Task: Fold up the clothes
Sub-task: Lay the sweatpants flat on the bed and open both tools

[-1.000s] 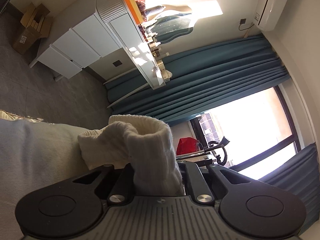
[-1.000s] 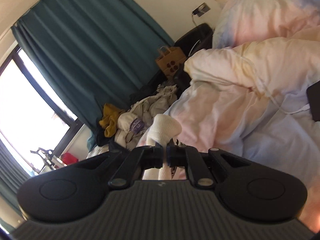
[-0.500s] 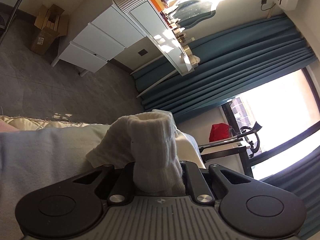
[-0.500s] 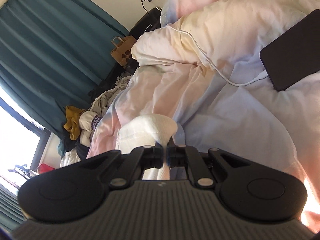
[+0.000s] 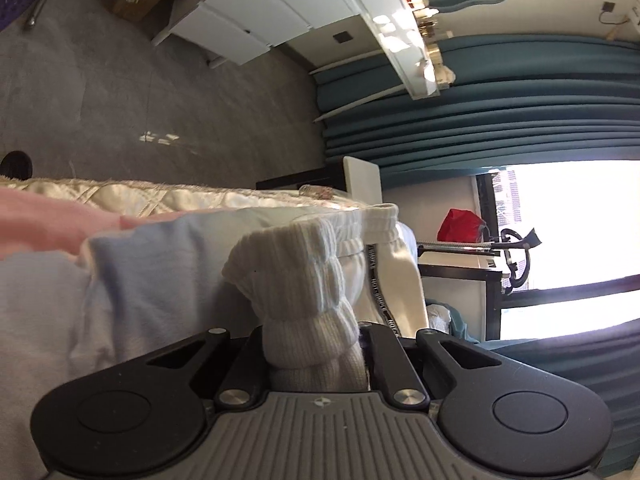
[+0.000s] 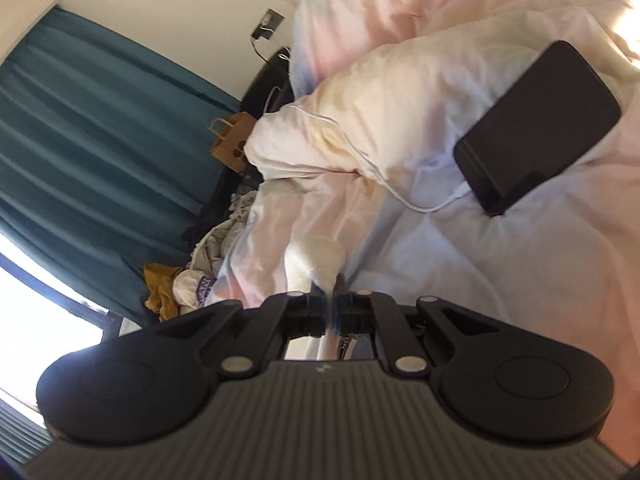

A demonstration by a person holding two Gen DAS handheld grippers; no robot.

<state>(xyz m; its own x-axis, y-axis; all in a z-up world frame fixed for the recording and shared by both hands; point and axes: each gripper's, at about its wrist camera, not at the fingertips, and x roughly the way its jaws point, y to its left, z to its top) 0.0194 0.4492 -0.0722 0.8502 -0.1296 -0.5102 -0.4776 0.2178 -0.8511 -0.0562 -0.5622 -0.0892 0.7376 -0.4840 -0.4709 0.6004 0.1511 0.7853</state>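
My left gripper point(image 5: 316, 354) pinches a bunched white ribbed garment point(image 5: 304, 280) at lower centre of its frame, above the pale blue bedsheet point(image 5: 152, 280) — my right gripper point(image 6: 330, 314) clamps its other end at its frame's centre, left of the black tablet point(image 6: 536, 128).

1. A white ribbed knit garment point(image 5: 304, 288), bunched into thick folds, stands up over the bed at 6 o'clock in the left wrist view.
2. In the right wrist view its rounded white end point(image 6: 316, 258) shows at 6 o'clock, possibly a cuff; blur hides detail.
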